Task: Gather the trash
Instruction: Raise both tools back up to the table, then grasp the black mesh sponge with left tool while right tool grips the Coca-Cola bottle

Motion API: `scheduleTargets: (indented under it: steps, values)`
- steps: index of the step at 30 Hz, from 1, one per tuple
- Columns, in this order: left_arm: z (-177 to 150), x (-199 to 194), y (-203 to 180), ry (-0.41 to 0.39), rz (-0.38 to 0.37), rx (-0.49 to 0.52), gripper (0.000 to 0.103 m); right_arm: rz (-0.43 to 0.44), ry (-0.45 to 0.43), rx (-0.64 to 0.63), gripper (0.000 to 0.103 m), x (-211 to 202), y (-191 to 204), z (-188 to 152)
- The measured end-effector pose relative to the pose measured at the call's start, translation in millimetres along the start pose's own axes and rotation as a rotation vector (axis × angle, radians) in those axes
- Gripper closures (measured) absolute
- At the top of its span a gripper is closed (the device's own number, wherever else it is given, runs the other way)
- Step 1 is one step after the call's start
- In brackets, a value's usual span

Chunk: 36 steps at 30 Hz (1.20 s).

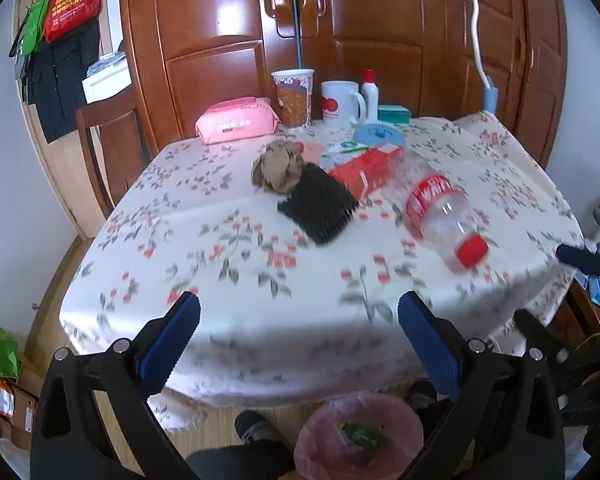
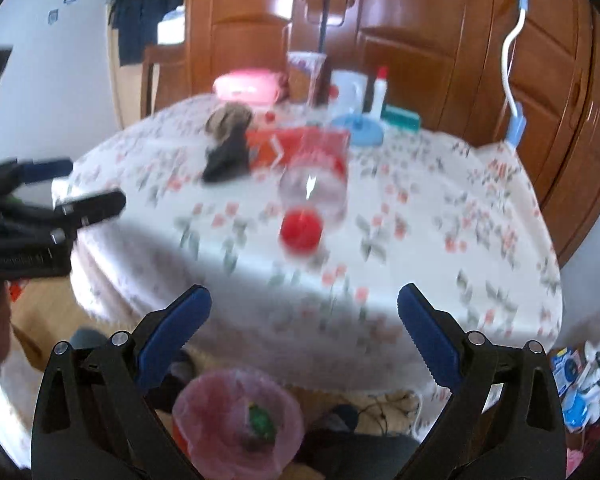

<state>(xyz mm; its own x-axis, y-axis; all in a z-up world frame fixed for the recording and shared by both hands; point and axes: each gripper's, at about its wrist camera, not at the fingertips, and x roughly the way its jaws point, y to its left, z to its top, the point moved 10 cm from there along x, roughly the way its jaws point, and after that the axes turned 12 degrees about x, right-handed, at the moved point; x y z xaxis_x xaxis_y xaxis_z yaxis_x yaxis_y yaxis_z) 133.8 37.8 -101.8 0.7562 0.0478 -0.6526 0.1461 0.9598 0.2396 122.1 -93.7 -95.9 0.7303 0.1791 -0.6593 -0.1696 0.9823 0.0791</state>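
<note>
On the flowered tablecloth (image 1: 228,280) lie a crumpled brown paper ball (image 1: 276,166), a black bristly pad (image 1: 320,204), a red carton (image 1: 366,168) and an empty clear bottle with red cap and label (image 1: 444,216). A bin with a pink liner (image 1: 360,436) stands on the floor below the table's near edge, with a green scrap inside. My left gripper (image 1: 300,340) is open and empty above the near edge. My right gripper (image 2: 304,336) is open and empty, facing the bottle (image 2: 312,196). The bin (image 2: 236,420) shows below it.
At the table's back stand a pink wipes pack (image 1: 236,120), a paper cup (image 1: 294,96), a white mug (image 1: 340,102), a small white bottle (image 1: 370,94), a teal box (image 1: 394,114) and a blue lid (image 1: 378,136). A wooden wardrobe (image 1: 340,20) rises behind. A chair (image 1: 108,140) stands at left.
</note>
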Motion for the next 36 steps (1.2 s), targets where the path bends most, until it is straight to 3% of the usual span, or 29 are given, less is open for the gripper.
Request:
scheduleTargets:
  steps: [8, 19, 27, 29, 32, 34, 36]
  values:
    - [34.1, 50.4, 2.7, 0.022, -0.033, -0.019, 0.005, -0.027, -0.013, 0.005, 0.006, 40.0, -7.6, 57.5]
    - [50.3, 109.4, -3.1, 0.067, -0.049, -0.020, 0.011, -0.026, 0.042, 0.017, 0.006, 73.9, -14.1, 58.0]
    - [49.7, 130.0, -4.6, 0.086, -0.053, -0.012, 0.015, -0.018, 0.055, 0.016, 0.006, 85.2, -12.8, 60.0]
    - [49.9, 134.0, -5.0, 0.090, -0.059, -0.010, 0.020, -0.013, 0.063, 0.017, 0.006, 88.3, -11.6, 59.5]
    - [48.7, 135.9, -6.9, 0.086, -0.091, -0.016, 0.038, -0.011, 0.068, 0.009, 0.006, 91.5, -9.4, 59.6]
    - [46.8, 136.8, -6.3, 0.090, -0.100, -0.020, 0.060, -0.007, 0.068, 0.007, 0.006, 93.0, -8.0, 60.6]
    - [46.0, 136.2, -5.8, 0.079, -0.123, -0.031, 0.068, -0.007, 0.069, 0.004, 0.006, 94.5, -7.3, 61.7]
